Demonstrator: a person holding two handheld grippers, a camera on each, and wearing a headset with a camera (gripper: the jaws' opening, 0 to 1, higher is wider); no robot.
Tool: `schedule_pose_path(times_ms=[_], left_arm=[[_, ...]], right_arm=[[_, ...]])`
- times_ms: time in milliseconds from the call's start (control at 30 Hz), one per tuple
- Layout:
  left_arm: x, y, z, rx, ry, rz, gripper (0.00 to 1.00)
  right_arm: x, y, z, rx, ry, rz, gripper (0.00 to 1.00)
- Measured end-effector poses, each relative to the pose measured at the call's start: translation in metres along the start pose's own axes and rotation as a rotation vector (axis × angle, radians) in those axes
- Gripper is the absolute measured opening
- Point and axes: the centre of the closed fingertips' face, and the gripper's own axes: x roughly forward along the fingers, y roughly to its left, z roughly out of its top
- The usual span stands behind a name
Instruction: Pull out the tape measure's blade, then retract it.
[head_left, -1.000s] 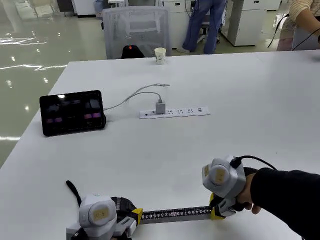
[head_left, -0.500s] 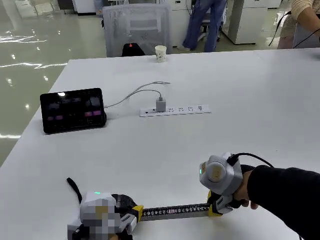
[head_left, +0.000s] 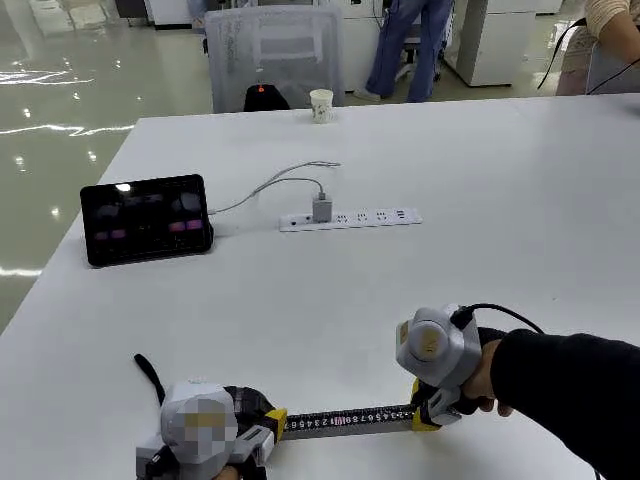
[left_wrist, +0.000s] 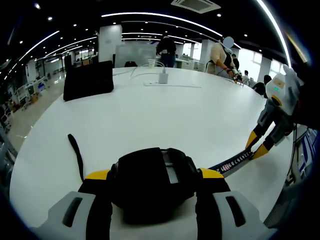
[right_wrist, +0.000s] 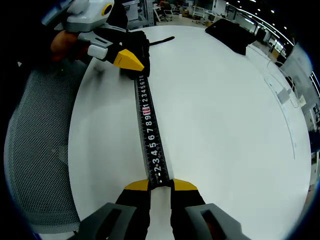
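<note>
Black case (left_wrist: 150, 186) of the tape measure lies at the near left edge of the white table (head_left: 400, 290), its strap (head_left: 148, 378) trailing off to the left. The left gripper (head_left: 268, 428) is clamped on it, with a yellow-tipped jaw on either side.

The blade (head_left: 345, 421) runs right from the case along the near edge, lying flat on the table.

The right gripper (right_wrist: 160, 186) has its jaws pinched together on the blade's tip.

Change noted: against a second ago, the right gripper stands a little closer to the case and the exposed blade is slightly shorter. The case has not shifted.

Finding: the pull-out appears done and the retraction is under way. It is not complete, as a good length of blade is still out.

Writing: in the right gripper view the blade shows white numerals 2 to 9, then a red mark, then further numerals toward the case. No brand can be read on the case.
</note>
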Motion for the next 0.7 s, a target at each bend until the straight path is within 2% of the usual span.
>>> schedule_pose_path(times_ms=[700], left_arm=[[-0.0004, 0.0001, -0.0004, 0.000, 0.000, 0.001, 0.63]], right_arm=[[0.0035, 0.0015, 0.0079, 0.018, -0.013, -0.001, 0.12]])
